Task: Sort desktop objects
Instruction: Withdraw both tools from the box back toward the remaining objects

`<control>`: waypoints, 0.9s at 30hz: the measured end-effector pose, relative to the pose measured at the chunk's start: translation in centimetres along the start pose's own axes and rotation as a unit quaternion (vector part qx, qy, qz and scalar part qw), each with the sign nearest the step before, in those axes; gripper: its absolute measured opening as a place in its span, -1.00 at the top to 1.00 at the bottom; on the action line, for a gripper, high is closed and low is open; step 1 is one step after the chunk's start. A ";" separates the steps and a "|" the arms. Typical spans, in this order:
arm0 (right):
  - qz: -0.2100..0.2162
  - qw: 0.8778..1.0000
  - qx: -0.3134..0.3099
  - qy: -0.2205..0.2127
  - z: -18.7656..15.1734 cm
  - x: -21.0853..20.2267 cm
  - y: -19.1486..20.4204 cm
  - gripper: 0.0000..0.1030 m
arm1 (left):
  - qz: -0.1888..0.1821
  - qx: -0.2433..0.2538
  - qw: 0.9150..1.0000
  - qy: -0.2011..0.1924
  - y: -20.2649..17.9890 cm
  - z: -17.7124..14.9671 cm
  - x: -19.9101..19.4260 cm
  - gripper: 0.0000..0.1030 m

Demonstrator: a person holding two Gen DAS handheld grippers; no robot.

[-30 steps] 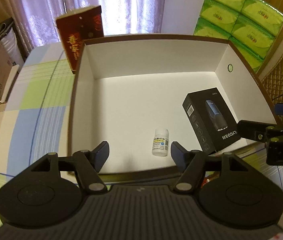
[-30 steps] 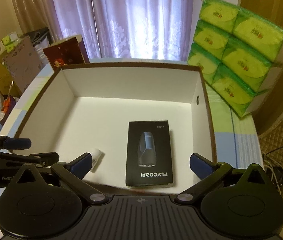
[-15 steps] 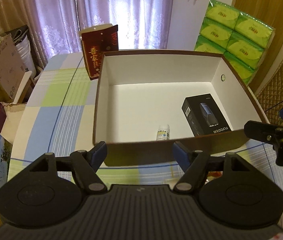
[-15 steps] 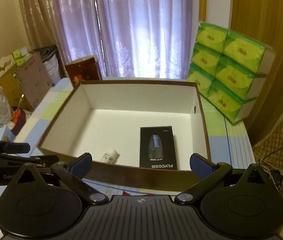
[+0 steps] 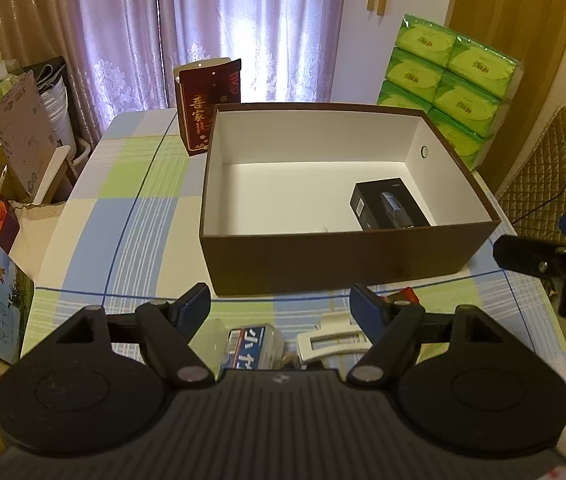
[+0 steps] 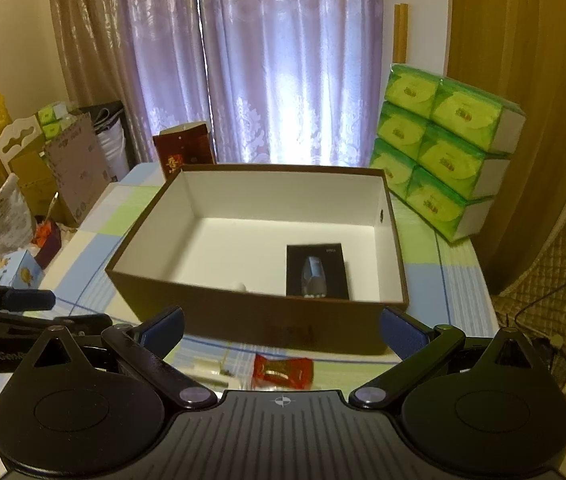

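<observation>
A checked tablecloth [image 5: 135,216] in pale blue, green and white covers the table, with purple curtains behind and green tissue packs [image 5: 449,80] stacked at the far right. Going left to right along the near edge: the left gripper [image 5: 281,306] hovers with its jaws spread wide and empty, seemingly poised over the loose items yet to be sorted, a blue-labelled packet [image 5: 251,346] and a white clip [image 5: 333,340] directly below it. Next comes a red candy wrapper [image 6: 281,372], just in front of the brown box [image 6: 243,316]. The right gripper [image 6: 281,330] hangs above it, likewise spread and carrying nothing. Inside the white-lined box a black product carton [image 6: 317,270] lies flat toward the right wall; a small white thing [image 6: 239,286], possibly a bottle, peeks over the near wall.
</observation>
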State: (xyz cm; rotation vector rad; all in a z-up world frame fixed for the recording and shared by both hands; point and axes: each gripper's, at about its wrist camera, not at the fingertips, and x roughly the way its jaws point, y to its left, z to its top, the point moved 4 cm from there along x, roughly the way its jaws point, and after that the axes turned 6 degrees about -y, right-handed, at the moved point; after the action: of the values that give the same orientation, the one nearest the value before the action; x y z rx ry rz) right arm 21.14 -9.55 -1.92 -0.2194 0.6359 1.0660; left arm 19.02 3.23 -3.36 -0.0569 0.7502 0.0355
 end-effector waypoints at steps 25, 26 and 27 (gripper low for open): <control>0.005 1.000 0.007 0.009 -6.4 -3.6 0.5 -0.96 | -0.003 0.004 1.000 0.007 1.3 -5.3 -5.3 -0.48; 0.006 1.000 0.008 0.015 -6.7 -3.4 0.4 -0.96 | -0.002 0.005 1.000 0.009 1.4 -5.5 -5.3 -0.48; 0.009 1.000 0.009 0.022 -7.0 -3.2 0.4 -0.96 | -0.001 0.005 1.000 0.013 1.5 -5.8 -5.3 -0.48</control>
State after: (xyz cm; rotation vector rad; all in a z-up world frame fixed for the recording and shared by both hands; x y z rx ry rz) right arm 17.11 -15.01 -5.57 -0.2213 0.6874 1.0739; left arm 11.15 4.25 -4.07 -0.0494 0.7755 0.0299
